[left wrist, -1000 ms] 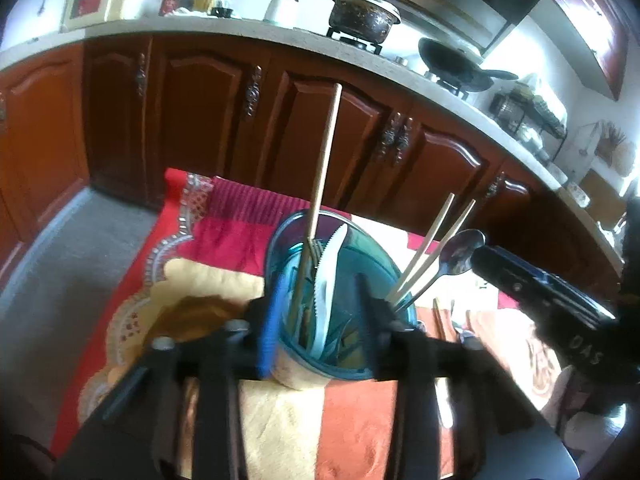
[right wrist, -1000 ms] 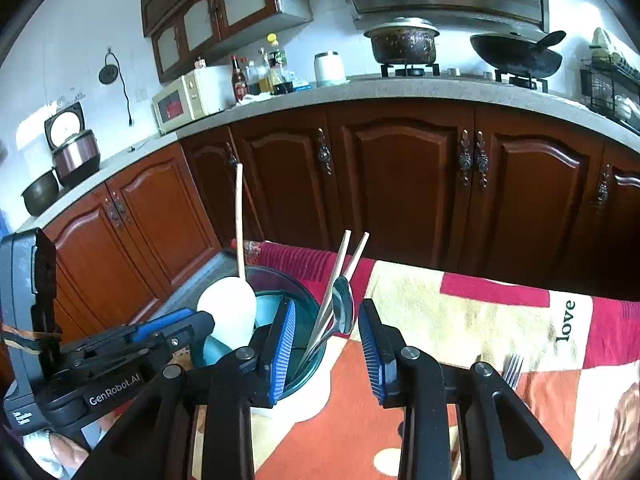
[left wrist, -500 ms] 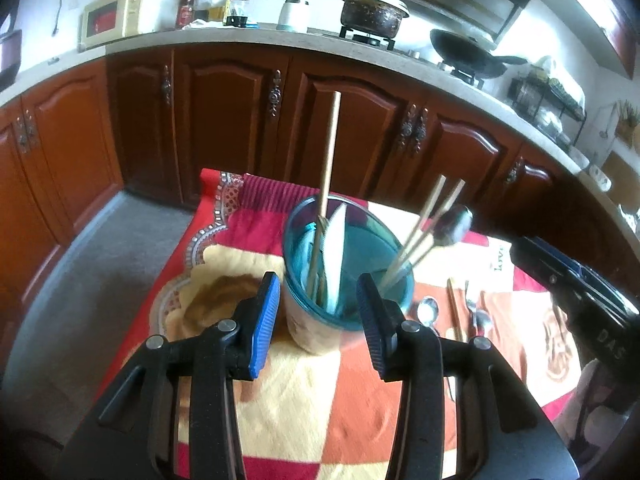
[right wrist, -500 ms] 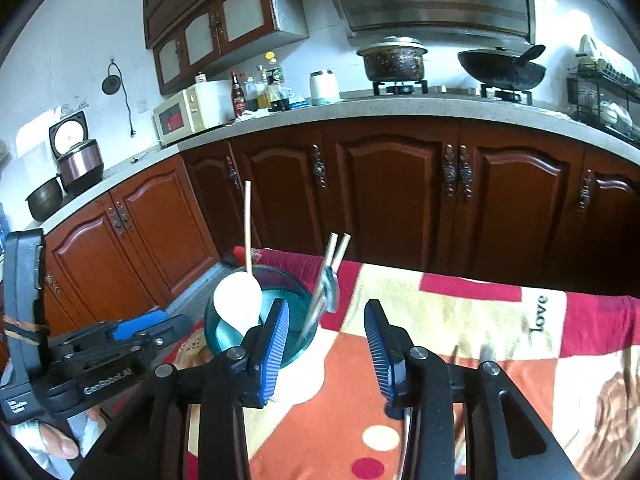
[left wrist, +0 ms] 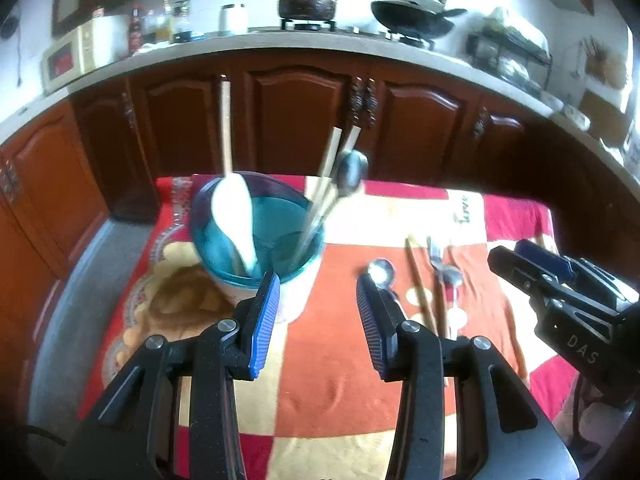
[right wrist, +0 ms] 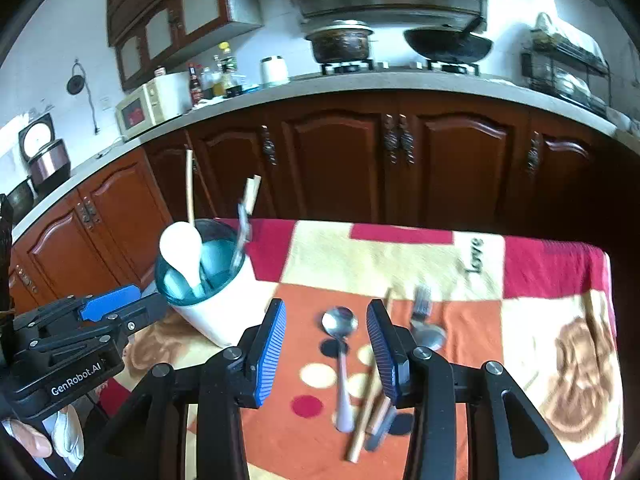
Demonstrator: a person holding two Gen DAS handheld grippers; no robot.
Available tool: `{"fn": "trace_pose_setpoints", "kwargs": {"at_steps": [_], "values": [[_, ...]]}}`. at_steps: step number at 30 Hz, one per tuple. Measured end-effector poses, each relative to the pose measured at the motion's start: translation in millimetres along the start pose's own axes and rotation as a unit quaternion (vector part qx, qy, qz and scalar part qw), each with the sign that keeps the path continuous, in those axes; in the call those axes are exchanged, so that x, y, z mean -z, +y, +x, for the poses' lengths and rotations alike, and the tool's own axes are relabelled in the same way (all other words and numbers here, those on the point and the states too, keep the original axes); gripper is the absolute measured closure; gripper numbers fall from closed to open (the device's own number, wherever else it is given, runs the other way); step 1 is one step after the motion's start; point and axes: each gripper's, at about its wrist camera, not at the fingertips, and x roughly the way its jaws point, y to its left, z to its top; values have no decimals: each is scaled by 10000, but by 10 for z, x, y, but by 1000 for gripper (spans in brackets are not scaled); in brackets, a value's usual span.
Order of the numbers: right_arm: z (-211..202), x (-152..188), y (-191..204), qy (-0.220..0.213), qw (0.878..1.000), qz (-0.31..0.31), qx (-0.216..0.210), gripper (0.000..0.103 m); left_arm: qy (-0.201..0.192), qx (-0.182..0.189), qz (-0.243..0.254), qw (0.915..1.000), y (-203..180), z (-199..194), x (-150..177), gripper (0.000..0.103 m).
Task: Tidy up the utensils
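A white cup with a teal rim stands at the cloth's left end and holds a white ladle, a wooden stick, chopsticks and a metal spoon. My left gripper is open and empty, and the cup is just ahead and to the left of it. My right gripper is open above a metal spoon that lies on the cloth between its fingers, untouched. Beside that spoon lie a fork, a second spoon and chopsticks. The cup is far left in this view.
A red, orange and cream patterned cloth covers the table. Dark wooden kitchen cabinets run behind it, with a counter, pots and a microwave on top. The floor drops off at the table's left edge. A hand holds the left gripper.
Both grippers have pulled back and shifted right, away from the cup, which had stood between the left fingers. The loose utensils on the cloth have come into view. The right jaws stand a little wider.
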Motion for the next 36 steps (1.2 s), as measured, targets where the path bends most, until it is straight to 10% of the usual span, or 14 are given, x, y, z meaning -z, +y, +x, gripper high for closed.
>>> {"fn": "trace_pose_setpoints", "kwargs": {"at_steps": [20, 36], "values": [[-163, 270, -547, 120, 9980, 546, 308, 62, 204, 100, 571, 9981, -569, 193, 86, 64], [86, 407, -693, 432, 9960, 723, 299, 61, 940, 618, 5, 9937, -357, 538, 254, 64]]}}
